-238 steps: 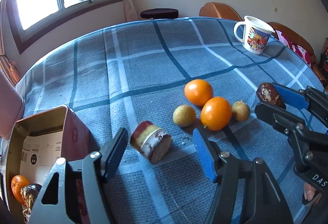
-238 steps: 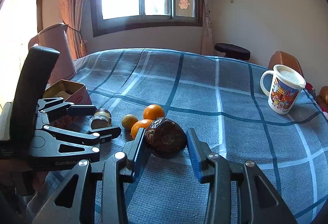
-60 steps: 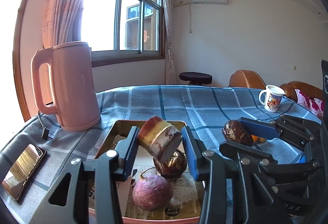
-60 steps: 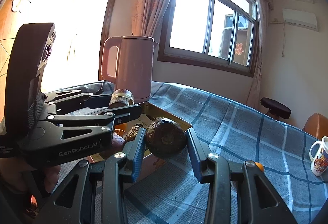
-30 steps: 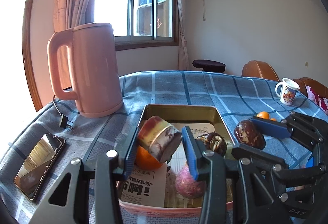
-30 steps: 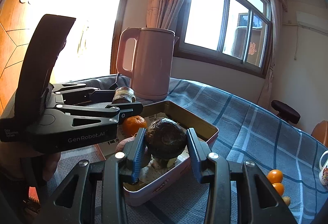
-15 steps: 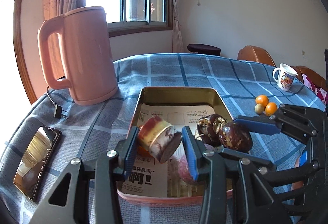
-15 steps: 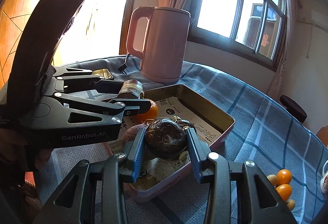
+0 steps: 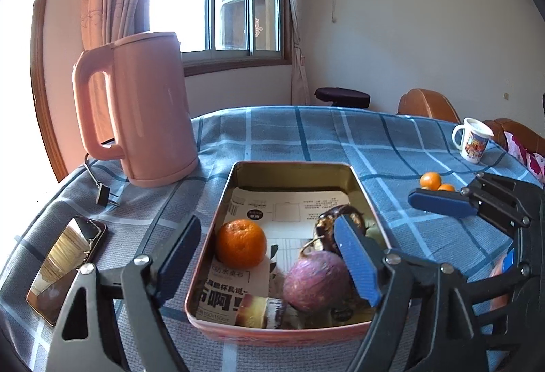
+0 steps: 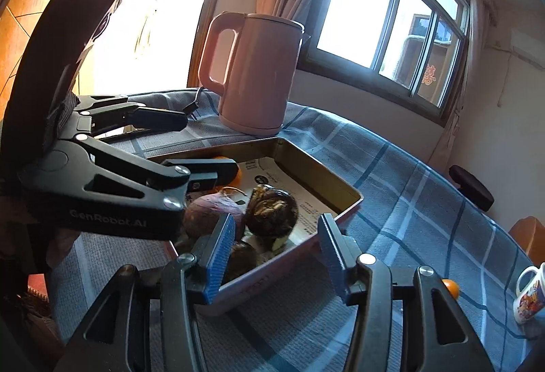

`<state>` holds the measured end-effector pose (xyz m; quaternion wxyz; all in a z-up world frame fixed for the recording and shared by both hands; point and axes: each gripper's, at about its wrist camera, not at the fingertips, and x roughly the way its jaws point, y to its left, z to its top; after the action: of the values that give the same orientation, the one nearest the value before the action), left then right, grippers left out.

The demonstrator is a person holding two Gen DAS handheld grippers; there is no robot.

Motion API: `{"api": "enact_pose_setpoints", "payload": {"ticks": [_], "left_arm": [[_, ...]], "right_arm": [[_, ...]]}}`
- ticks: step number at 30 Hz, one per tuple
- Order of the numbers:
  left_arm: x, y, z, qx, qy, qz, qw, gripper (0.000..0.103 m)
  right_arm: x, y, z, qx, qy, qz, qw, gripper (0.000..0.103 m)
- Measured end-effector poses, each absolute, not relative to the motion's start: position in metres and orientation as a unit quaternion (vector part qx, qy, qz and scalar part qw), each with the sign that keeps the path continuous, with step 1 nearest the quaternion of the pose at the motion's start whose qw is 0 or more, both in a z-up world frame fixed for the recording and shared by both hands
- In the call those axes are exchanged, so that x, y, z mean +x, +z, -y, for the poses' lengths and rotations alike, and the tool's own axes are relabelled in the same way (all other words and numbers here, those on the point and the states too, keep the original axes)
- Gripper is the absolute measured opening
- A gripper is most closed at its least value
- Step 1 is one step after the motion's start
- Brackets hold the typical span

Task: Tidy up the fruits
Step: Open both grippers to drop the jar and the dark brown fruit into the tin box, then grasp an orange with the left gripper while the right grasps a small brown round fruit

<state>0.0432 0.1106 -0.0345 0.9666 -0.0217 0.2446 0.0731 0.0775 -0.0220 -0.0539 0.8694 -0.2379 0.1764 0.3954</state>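
The open tin tray (image 9: 361, 188) lined with printed paper holds an orange (image 9: 241, 242), a purple round fruit (image 9: 316, 280), a dark brown fruit (image 9: 335, 222) and a cut fruit piece (image 9: 259, 305) lying at its near edge. My left gripper (image 9: 269, 258) hovers over the near edge. Its jaws are opening wide, with nothing pressed between them. My right gripper (image 10: 277, 252) is over the tray's near corner (image 10: 316, 167), and its jaws are opening too. Two dark fruits (image 10: 272, 212) lie loose in the tray past its pads. The left gripper (image 10: 184, 143) crosses this view.
A pink kettle (image 9: 143, 106) stands left of the tray, its plug (image 9: 102, 195) on the cloth. A phone (image 9: 64, 263) lies at the near left. Small oranges (image 9: 431, 180) and a printed mug (image 9: 471, 140) are far right. Chairs stand beyond the table.
Both grippers have opened. The cut piece has dropped from the left jaws into the tray's near end. The dark fruit has left the right jaws and lies in the tray.
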Motion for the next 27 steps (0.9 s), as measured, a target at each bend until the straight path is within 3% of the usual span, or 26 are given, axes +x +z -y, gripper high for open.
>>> {"api": "enact_pose_setpoints", "payload": {"ticks": [3, 6, 11, 17, 22, 27], "left_arm": [[0.044, -0.025, -0.095, -0.022, 0.058, -0.226, 0.972, 0.090], [0.051, -0.018, -0.072, -0.018, 0.032, -0.221, 0.975, 0.090], [0.073, -0.014, -0.024, 0.005, -0.021, -0.229, 0.973, 0.091], [0.105, -0.020, 0.024, 0.041, -0.054, -0.251, 0.966, 0.092], [0.125, -0.026, 0.034, 0.040, -0.058, -0.279, 0.958, 0.092], [0.136, -0.029, 0.044, 0.054, -0.062, -0.288, 0.954, 0.092]], "right_arm": [[0.084, -0.040, 0.060, -0.228, 0.356, -0.161, 0.892, 0.055], [0.107, -0.031, 0.104, -0.205, 0.294, -0.167, 0.919, 0.064], [0.158, -0.034, 0.175, -0.136, 0.192, -0.227, 0.945, 0.064], [0.189, -0.057, 0.202, -0.095, 0.192, -0.298, 0.930, 0.064], [0.199, -0.071, 0.193, -0.098, 0.214, -0.338, 0.911, 0.060], [0.214, -0.083, 0.188, -0.099, 0.219, -0.380, 0.893, 0.043]]}}
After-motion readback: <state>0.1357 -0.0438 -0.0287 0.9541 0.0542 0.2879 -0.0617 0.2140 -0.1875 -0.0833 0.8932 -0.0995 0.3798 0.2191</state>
